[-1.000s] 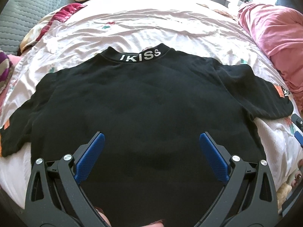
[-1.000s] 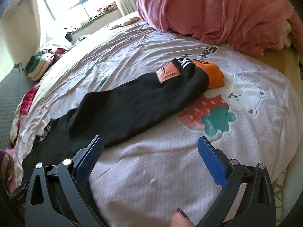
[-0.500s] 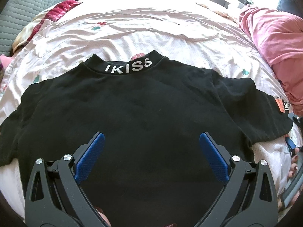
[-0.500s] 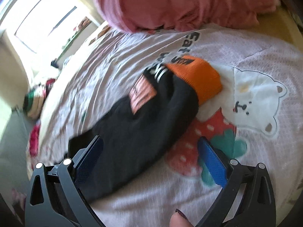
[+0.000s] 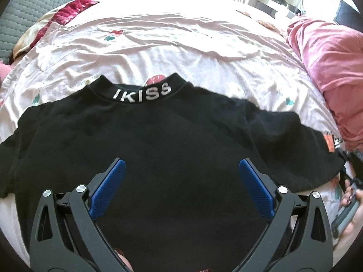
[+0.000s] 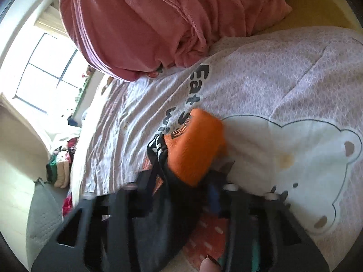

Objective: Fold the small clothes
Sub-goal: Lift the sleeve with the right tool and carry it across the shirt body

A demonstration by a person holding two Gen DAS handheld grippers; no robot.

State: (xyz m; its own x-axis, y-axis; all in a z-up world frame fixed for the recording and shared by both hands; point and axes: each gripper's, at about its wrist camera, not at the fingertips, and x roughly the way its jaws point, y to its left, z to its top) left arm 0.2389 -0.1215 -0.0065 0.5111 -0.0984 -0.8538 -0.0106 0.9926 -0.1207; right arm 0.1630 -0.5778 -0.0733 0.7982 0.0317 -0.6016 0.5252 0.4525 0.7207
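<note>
- The black top [image 5: 163, 140] lies flat and face down on the bed [image 5: 158, 45], collar with white lettering [image 5: 142, 93] at the far edge, hem towards me, both sleeves spread out sideways.
- Its long axis right now runs left to right, sleeve tip to sleeve tip; that is the line I judge the first fold has to shorten.
- The right sleeve [image 6: 158, 215] ends in an orange cuff [image 6: 195, 151], which lies over the white bear print on the sheet [image 6: 295, 154], with the heap of pink blanket [image 6: 158, 22] beyond it.
- My right gripper [image 6: 192, 192] is at that cuff end: its jaws have just been closing, with the black sleeve cloth and the near edge of the cuff between them. The picture is blurred, but I read it as clenched on the sleeve.
- My left gripper [image 5: 180, 185] hangs over the lower middle of the body, jaws released and wide, nothing between them.
- So the right hand is the nearer one for this sleeve; from it the body lies to the left, and I judge the sleeve should be carried that way, across the back.
- The left sleeve [image 5: 13, 158] runs out at the left edge of my left view, untouched.
</note>
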